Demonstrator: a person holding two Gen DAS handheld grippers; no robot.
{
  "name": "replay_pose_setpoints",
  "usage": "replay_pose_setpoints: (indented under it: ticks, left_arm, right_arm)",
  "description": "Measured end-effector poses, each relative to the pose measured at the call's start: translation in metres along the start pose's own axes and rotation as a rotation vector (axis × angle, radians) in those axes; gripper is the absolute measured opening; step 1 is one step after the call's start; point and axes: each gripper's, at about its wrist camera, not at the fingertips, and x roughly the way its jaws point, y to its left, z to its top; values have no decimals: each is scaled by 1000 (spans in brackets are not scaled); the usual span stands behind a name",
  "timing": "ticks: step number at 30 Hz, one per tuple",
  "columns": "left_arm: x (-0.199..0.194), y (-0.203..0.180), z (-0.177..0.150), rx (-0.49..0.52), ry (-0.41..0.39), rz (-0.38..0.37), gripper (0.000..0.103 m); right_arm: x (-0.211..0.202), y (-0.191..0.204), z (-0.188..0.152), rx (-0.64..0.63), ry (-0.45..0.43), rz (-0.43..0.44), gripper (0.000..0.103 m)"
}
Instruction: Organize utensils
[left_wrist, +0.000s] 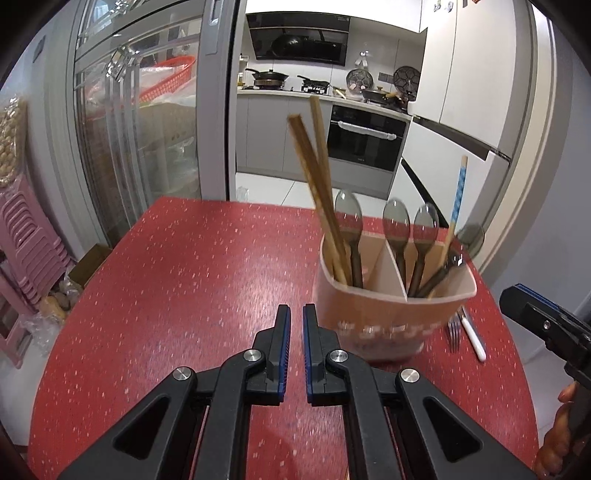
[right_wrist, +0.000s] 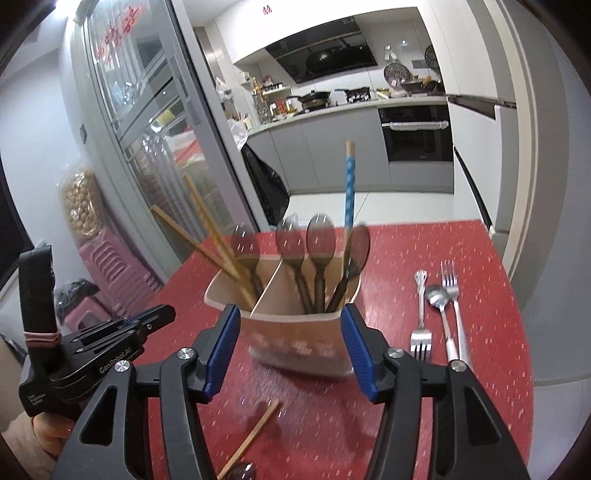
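Bright even indoor light; motion blur throughout, fisheye edges curved and dark.

Utensil holder (right_wrist: 295, 332) on table (right_wrist: 480, 369), forks (right_wrist: 421, 332) right of it

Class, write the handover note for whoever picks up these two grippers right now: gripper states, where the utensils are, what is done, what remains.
Left gripper: shut, empty, over the red table.
Right gripper: open, empty, jaws astride the holder without pressing it.
Done: brown chopsticks and one spoon in the holder's left compartment; three spoons and the blue chopstick in its right compartment.
Left: two forks and a metal spoon right of the holder; a chopstick lying near the front edge.
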Motion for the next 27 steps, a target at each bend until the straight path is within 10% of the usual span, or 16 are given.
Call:
replay_pose_setpoints:
  ticks: [13, 15, 16, 27]
  left_arm:
    - [-16, 17, -51, -16, 68, -8, 30]
    - [-16, 23, -59, -32, 85, -10, 95]
    - [-18, 28, -63, -47, 88, 14, 103]
    - [15, 45, -111, -7, 94, 100, 103]
  right_arm:
    - [-14, 3, -52, 80, 168, 1, 77]
    - [-15, 5, -59, 83, 188, 2, 81]
    - [-15, 6, -65, 85, 204, 2, 81]
    - [0, 25, -119, 72, 347, -23, 103]
